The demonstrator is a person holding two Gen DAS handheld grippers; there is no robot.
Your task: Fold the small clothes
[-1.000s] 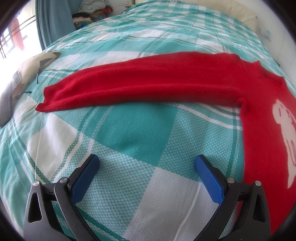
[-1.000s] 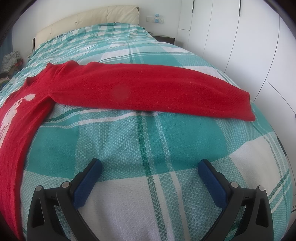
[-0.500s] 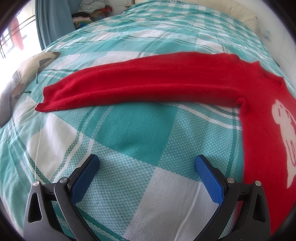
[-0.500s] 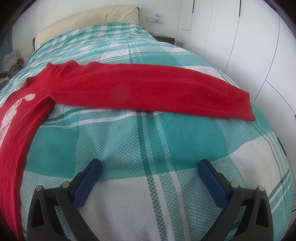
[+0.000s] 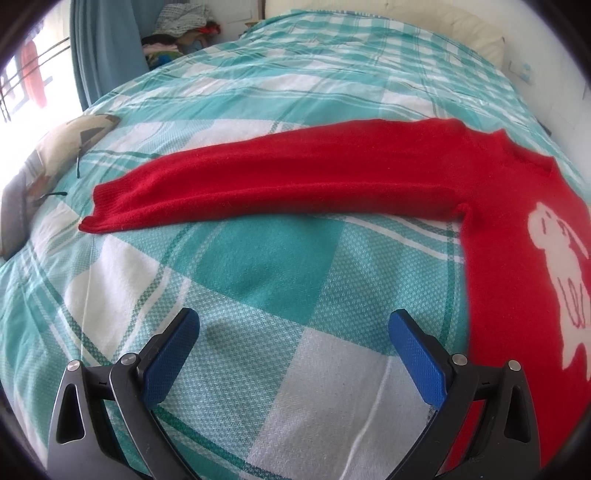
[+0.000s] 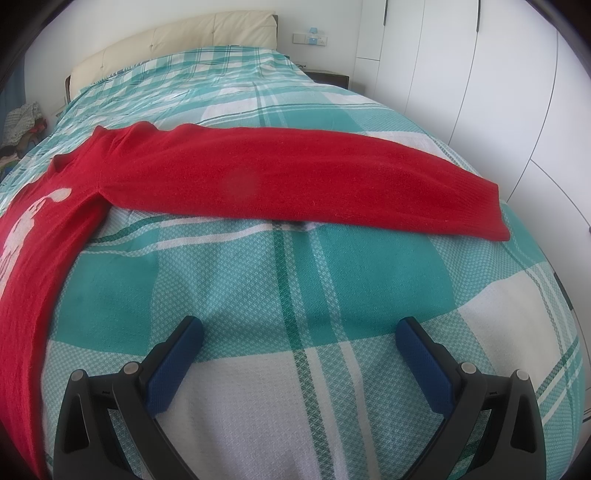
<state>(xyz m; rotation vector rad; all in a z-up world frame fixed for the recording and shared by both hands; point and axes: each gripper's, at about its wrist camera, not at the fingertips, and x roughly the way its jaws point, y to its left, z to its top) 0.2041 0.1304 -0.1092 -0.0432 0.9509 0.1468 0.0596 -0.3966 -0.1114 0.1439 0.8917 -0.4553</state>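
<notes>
A red knitted sweater (image 5: 517,258) with a white animal figure lies flat on the teal-and-white checked bed. Its one sleeve (image 5: 280,184) stretches out to the left in the left wrist view, cuff at the far left. The other sleeve (image 6: 295,184) stretches to the right in the right wrist view, with the sweater's body (image 6: 33,295) at the left edge. My left gripper (image 5: 293,328) hovers open over bare bedspread, short of the sleeve. My right gripper (image 6: 299,336) is likewise open, nothing between its blue pads.
The bedspread (image 5: 258,266) covers the whole bed. A patterned cushion (image 5: 48,162) lies at the bed's left edge, with a blue curtain (image 5: 107,44) and a heap of clothes (image 5: 177,29) behind. A cream headboard (image 6: 173,40) and white wardrobe doors (image 6: 480,92) stand beyond.
</notes>
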